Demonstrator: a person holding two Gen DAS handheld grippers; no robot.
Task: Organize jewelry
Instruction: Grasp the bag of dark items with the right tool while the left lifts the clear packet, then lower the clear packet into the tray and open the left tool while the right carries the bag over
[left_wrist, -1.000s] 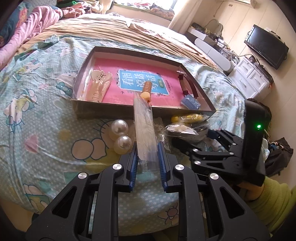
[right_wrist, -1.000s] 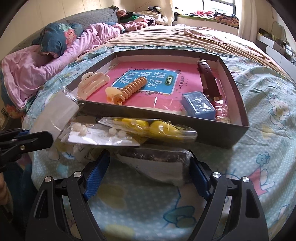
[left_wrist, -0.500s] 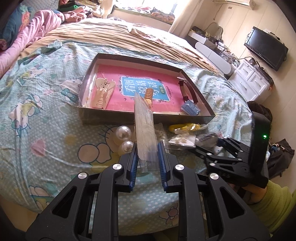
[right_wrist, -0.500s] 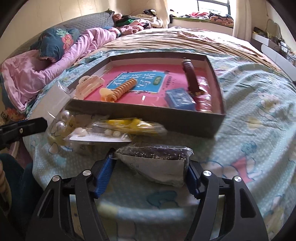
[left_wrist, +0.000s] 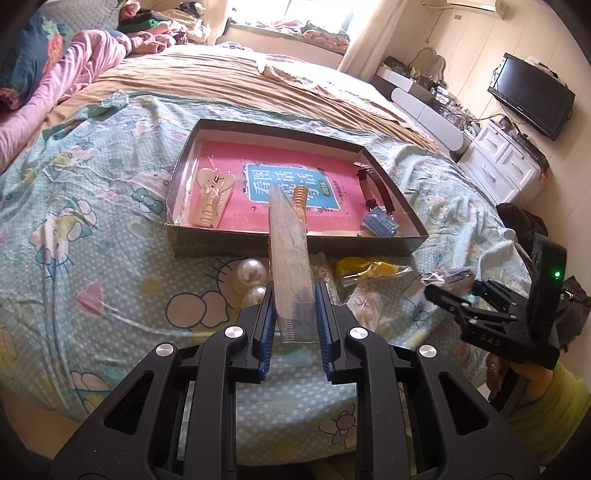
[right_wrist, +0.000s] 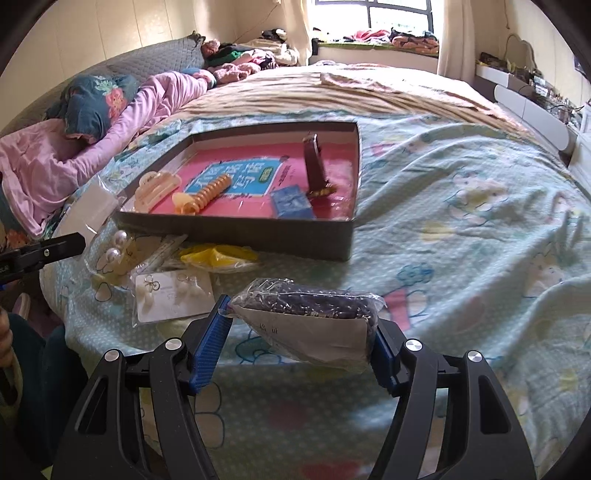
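Note:
My left gripper (left_wrist: 295, 295) is shut on a long clear plastic bag (left_wrist: 290, 254), seen edge-on and pointing toward the shallow grey box (left_wrist: 221, 242). My right gripper (right_wrist: 299, 317) is shut on a clear bag of dark beads (right_wrist: 306, 306) with a white card, held just above the bedspread, nearer than the box (right_wrist: 258, 236). Inside the box, on a pink book, lie a cream hair claw (left_wrist: 212, 195), an orange spiral hair tie (left_wrist: 300, 195), a brown strap (left_wrist: 373, 184) and a small blue box (left_wrist: 380, 221).
In front of the box, two large pearls (left_wrist: 251, 273), a bagged yellow item (left_wrist: 365, 266) and an earring card (right_wrist: 173, 295) lie on the cartoon-print bedspread. Pink bedding is piled at far left. White drawers and a TV stand to the right.
My right gripper has narrowed onto the bead bag, lifted it off the bedspread and drawn back from the box. My left gripper keeps its hold on the clear bag, hardly moving.

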